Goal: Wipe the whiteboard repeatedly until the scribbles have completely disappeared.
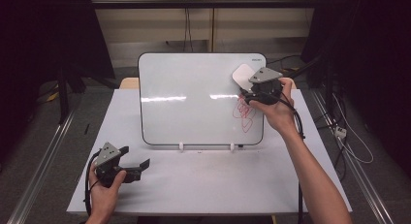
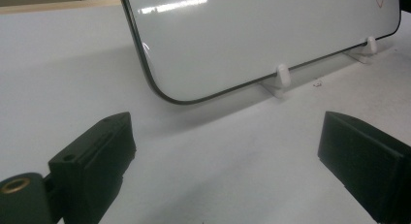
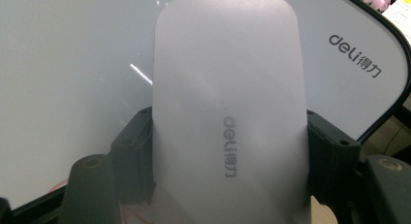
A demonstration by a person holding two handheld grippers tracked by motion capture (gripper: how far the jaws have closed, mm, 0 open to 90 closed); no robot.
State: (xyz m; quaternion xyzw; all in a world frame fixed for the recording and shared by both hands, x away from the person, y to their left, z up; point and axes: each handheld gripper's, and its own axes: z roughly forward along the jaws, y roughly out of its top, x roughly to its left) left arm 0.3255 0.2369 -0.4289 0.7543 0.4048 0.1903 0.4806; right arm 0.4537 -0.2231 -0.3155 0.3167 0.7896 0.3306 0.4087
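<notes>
I see dim, dark corners in the high view; overhead light streaks glare across the whiteboard (image 1: 194, 98). The eraser (image 3: 228, 117) close-up looks soft and hazy.

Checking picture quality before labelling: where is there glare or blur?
High view: a glare streak crosses the whiteboard, surroundings dark. Left gripper view: same glare near the board's top, jaws soft. Right gripper view: the eraser held close looks hazy.
</notes>
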